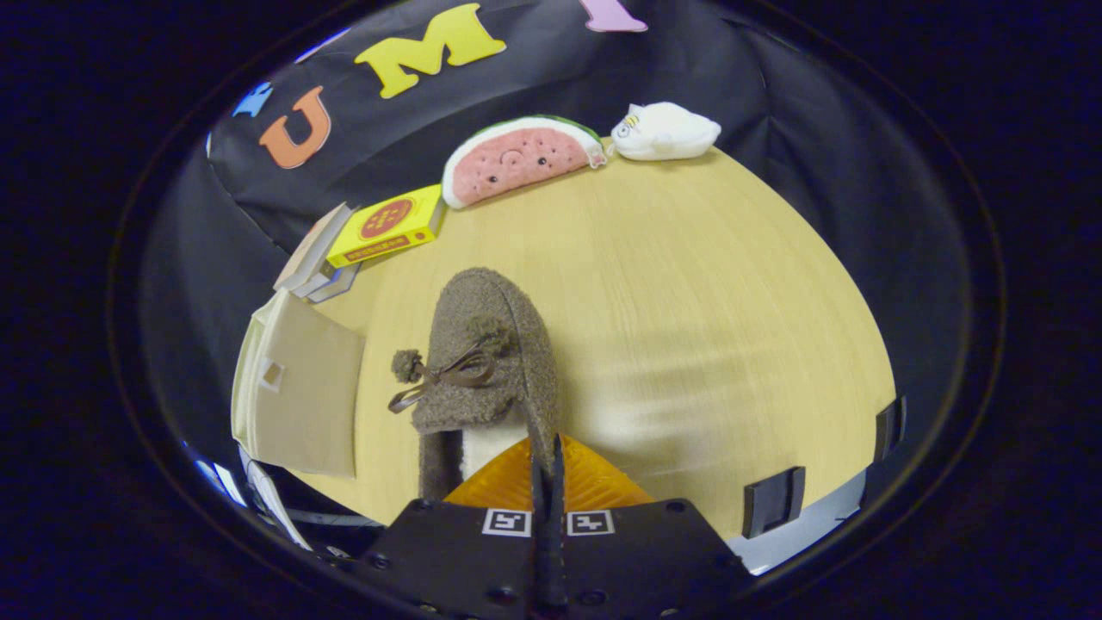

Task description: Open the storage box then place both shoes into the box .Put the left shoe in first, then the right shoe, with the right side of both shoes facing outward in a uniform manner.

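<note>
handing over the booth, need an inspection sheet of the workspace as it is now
surface: round wooden table, bare ahead of the shoe
job's things: fuzzy brown shoe, toe pointing away; beige box beside it, flap state unclear
clutter: yellow box on books, watermelon plush, white plush at the far edge
grippers: hand-held gripper fingers together on the shoe's heel rim
cables: nothing seen
surroundings: black cloth wall

The tongs (548, 456) point forward, fingers pressed together, nipping the shoe's (486, 362) rim.
</note>
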The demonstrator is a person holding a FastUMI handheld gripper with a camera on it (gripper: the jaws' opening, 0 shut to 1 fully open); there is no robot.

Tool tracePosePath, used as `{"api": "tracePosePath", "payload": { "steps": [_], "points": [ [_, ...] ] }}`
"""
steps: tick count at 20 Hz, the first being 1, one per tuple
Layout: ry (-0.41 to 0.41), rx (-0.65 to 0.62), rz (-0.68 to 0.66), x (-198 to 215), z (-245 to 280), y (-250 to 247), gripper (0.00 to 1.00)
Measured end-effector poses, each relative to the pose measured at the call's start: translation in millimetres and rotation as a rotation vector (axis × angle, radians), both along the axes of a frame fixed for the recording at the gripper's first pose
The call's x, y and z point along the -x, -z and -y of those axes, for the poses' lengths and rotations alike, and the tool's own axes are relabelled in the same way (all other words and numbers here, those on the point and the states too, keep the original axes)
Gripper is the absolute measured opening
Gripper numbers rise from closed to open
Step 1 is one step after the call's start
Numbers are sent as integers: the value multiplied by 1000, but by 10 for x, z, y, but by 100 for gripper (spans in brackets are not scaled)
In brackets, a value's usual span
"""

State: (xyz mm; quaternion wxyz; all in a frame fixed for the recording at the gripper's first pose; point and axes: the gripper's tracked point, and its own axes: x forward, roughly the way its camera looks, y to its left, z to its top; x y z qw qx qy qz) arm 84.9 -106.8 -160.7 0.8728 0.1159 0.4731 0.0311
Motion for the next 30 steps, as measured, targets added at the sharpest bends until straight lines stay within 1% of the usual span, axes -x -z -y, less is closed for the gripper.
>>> {"api": "tracePosePath", "payload": {
  "steps": [5, 9, 15, 18, 21, 24, 27, 30],
  "points": [
    [-23, -49, 79, 87, -647, -420, 0],
    [-51, -53, 146, 92, -1207, -676, 0],
    [-90, -169, 180, 42, -2078, -953, 0],
    [-135, -159, 200, -8, -2487, -1046, 1],
    [-146, -163, 210, -30, -2809, -1094, 0],
    [-189, -157, 197, -41, -3164, -1066, 1],
    [-221, -155, 162, -77, -3505, -911, 1],
    [-221, -128, 138, -212, -3737, -685, 1]
  ]
}}
